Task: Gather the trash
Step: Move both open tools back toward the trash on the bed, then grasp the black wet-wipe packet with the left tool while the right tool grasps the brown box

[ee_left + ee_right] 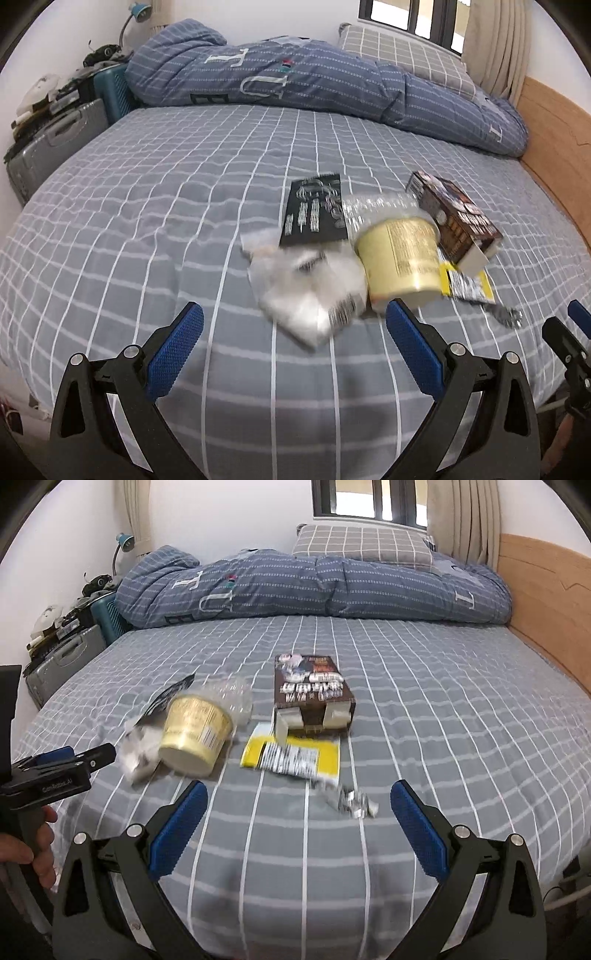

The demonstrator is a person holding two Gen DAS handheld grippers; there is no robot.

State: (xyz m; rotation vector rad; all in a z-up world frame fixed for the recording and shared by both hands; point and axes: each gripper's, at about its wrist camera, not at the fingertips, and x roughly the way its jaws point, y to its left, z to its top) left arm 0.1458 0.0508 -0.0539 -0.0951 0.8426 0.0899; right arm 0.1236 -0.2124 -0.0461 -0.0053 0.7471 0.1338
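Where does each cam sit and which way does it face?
Left wrist: on the left gripper, facing across the grey checked bed; own blue-padded fingers open, right gripper's tip at right edge.
Right wrist: on the right gripper, same heading; own fingers open, left gripper and hand at left.
Shared: pale yellow paper cup, brown carton.

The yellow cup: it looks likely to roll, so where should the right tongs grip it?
Grip the yellow cup across its side wall near the base, coming from above. It lies on its side, base toward the right tongs, which are open.
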